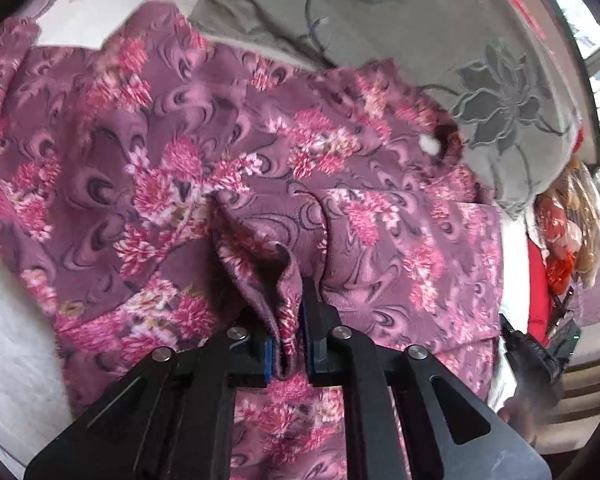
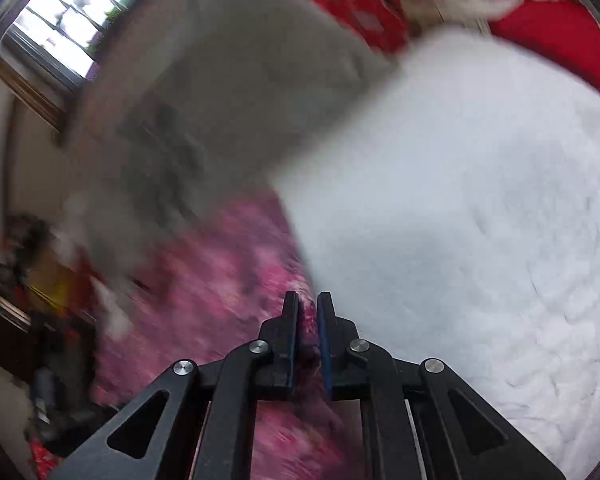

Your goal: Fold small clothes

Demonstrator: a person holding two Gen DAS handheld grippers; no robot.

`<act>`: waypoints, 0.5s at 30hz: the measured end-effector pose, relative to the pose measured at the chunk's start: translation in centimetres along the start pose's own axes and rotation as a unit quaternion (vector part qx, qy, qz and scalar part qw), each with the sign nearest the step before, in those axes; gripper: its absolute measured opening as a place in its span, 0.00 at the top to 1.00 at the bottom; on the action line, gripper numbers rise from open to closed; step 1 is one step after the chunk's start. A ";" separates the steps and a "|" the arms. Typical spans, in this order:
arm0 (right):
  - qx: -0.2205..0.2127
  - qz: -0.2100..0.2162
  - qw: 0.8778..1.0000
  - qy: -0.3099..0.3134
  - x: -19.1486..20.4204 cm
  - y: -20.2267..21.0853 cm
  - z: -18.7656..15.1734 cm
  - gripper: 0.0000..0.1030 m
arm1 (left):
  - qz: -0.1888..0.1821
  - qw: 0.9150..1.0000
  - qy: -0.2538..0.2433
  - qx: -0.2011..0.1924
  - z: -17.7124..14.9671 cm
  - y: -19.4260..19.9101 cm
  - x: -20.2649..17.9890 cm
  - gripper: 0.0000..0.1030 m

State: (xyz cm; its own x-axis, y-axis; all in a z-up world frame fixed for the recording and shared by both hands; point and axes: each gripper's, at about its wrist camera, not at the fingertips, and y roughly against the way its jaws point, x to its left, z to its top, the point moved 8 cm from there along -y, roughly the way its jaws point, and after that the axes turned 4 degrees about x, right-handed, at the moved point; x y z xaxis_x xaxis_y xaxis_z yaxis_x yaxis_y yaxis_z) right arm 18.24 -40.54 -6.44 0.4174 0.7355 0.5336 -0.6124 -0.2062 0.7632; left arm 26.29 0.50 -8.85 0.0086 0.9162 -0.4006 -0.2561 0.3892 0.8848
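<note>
Floral fleece garment (image 1: 160, 152): purple-pink, flower-printed, spread across the white bedcover (image 1: 16, 320) and filling most of the left wrist view; its far edge lies against a grey lotus-print quilt (image 1: 500, 100). A small white tuft (image 1: 430, 145) sits near a rounded opening towards the garment's right side.

Left gripper (image 1: 290, 344): jaws closed on a bunched ridge of the fleece, which rises between the blue pads and puckers just ahead of them.

Right-hand margin, left wrist view: red and orange fabrics, indistinct, and a dark device at the edge; whether this is the other gripper cannot be told.

Right gripper (image 2: 308, 340): jaws nearly together with a strip of the same pink fleece pinched between them. This view is heavily motion-blurred; the garment (image 2: 204, 280) lies to the left of the fingers, the white bedcover (image 2: 480, 220) to the right, the grey quilt (image 2: 220, 100) beyond, a window (image 2: 68, 16) at upper left.

Step in hand, as judged: both claws hold cloth, so a fold is being carried over. Next move likely calls for keeping both pinches level, laying the held edge flat onto the spread portion, then releasing together.
</note>
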 end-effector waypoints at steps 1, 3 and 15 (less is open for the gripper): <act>-0.013 0.010 1.000 -0.004 -0.1 0.8 0.0 0.98 | -0.001 1.000 -0.002 -0.003 -0.1 0.9 0.2 0.89; -0.047 0.009 0.999 -0.008 0.1 3.0 0.4 0.88 | -0.018 0.999 0.012 -0.037 0.0 3.6 0.8 0.89; -0.025 -0.011 0.993 0.111 7.6 -1.4 -2.6 0.70 | 0.021 0.999 -0.030 -0.017 0.4 0.3 0.0 0.81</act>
State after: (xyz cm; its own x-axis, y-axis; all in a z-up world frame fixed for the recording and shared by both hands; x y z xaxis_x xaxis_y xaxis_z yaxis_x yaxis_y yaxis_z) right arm 20.48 -33.01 -4.37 0.2759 0.8648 0.4196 -0.6402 -0.1603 0.7513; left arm 26.64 0.62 -8.47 0.0552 0.9364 -0.3466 -0.2899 0.3472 0.8919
